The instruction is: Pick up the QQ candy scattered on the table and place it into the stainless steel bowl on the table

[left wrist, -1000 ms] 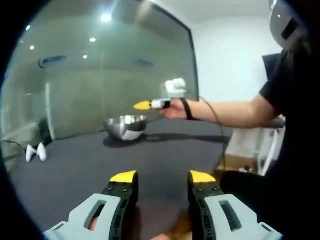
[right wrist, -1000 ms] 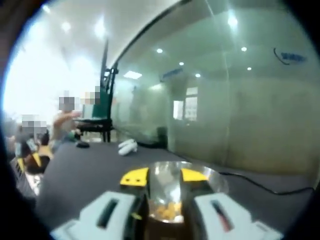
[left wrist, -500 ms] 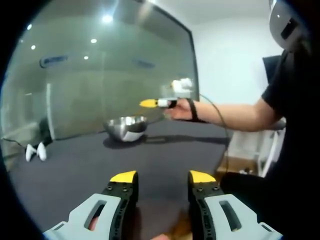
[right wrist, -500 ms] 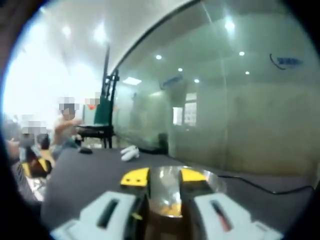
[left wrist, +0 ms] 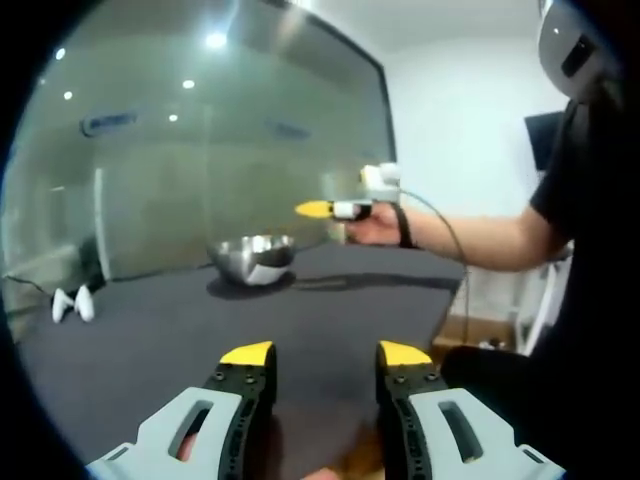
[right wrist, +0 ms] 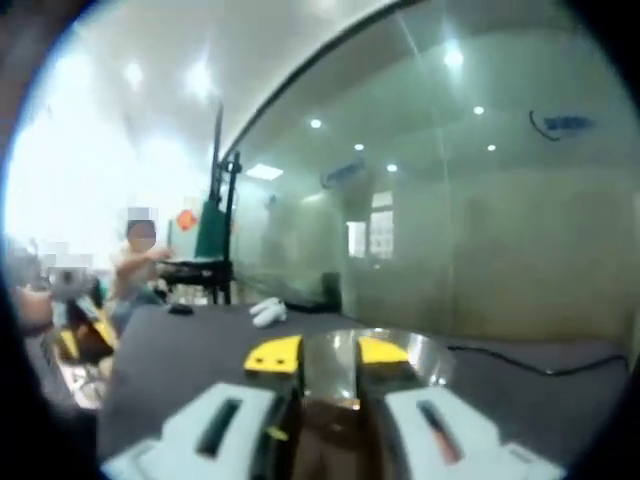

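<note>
Steel bowl [left wrist: 252, 256] stood far on the dark table [left wrist: 180, 340] in the left gripper view, and my left gripper [left wrist: 325, 356] waited low with its jaws apart and empty. My right gripper [left wrist: 322, 209] hovered just above and right of the bowl.

From the right gripper view, the right gripper [right wrist: 327, 352] had its jaws apart over the bowl [right wrist: 425, 357]. I could not see candy clearly. I judged such candy light, soft and a little slippery, so I would pinch it gently across the middle.

Left gripper view low over table [left wrist: 200, 330], facing distant bowl [left wrist: 252, 256], right gripper view close above same bowl [right wrist: 420, 352]
</note>
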Demonstrator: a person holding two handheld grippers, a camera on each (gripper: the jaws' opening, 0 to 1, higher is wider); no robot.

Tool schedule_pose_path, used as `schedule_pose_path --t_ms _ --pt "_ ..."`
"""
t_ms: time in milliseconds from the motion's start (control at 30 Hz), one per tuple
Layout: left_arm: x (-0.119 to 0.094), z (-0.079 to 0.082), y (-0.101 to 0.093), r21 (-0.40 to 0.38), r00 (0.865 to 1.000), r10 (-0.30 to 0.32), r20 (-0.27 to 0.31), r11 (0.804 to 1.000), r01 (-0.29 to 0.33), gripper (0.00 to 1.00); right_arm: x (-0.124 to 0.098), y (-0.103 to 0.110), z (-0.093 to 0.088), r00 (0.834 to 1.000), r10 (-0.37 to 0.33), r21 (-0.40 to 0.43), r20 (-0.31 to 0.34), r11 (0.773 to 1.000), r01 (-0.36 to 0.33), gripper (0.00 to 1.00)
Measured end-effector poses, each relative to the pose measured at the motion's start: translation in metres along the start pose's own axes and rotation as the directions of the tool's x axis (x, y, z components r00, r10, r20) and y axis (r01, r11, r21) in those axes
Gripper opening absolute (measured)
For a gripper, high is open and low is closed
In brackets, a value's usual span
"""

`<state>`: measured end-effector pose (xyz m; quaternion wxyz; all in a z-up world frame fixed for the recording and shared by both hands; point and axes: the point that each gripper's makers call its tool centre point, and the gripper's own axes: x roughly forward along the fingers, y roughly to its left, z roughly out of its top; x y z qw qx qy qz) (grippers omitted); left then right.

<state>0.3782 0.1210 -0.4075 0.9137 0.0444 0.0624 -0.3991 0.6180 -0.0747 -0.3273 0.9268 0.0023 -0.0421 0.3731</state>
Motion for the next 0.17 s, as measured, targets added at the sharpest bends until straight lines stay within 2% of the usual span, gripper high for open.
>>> schedule_pose_path --t_ms 100,167 --pt "-0.001 0.0005 0.0004 -0.001 1.0 0.002 0.004 1.0 -0.002 0.41 -0.0032 -0.005 -0.0023 1.0 0.002 0.021 0.02 1.0 -0.003 0.2" --pt "-0.002 0.0001 0.0008 -0.001 1.0 0.003 0.003 1.0 -0.003 0.41 -0.0063 -0.0003 0.0012 1.0 0.0 0.029 0.03 1.0 -0.001 0.19"
